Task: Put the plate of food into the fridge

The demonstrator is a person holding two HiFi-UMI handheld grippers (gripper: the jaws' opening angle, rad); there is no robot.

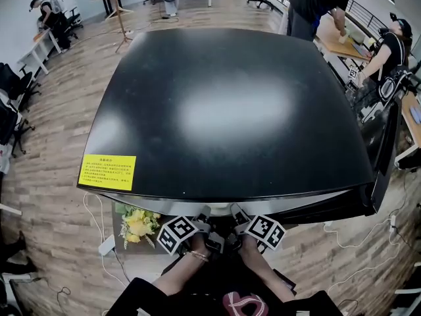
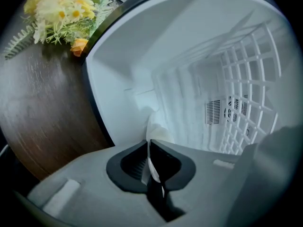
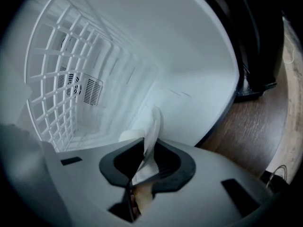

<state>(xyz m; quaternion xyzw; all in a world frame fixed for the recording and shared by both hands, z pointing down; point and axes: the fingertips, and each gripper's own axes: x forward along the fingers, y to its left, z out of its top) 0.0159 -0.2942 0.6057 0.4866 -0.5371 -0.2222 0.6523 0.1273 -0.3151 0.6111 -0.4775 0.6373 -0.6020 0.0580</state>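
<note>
Together, our two grippers carry the plate through the open front of the fridge, whose glossy black top fills the head view. The left gripper is clamped tight on the plate's thin white rim, its dark pads pressed against both faces with no gap showing. The right gripper is likewise closed hard on the opposite edge of the plate, and a tan morsel of food shows just beneath its jaws. From above we see only the marker cubes and our forearms at 6 o'clock, since the gripper tips and the plate are hidden under the fridge's front lip.

Inside, both gripper views show white walls. A white wire shelf runs along the 3 o'clock side of the left gripper view and the 9 o'clock side of the right gripper view, with a small vent in the back wall. The plate sits within the cavity, held clear of the back wall.

A yellow label marks the fridge top at 8 o'clock. Yellow flowers stand just beside the fridge at 7 o'clock. The black door hangs open at 3 o'clock. Two people work at desks at 1 o'clock, across the wood floor.
</note>
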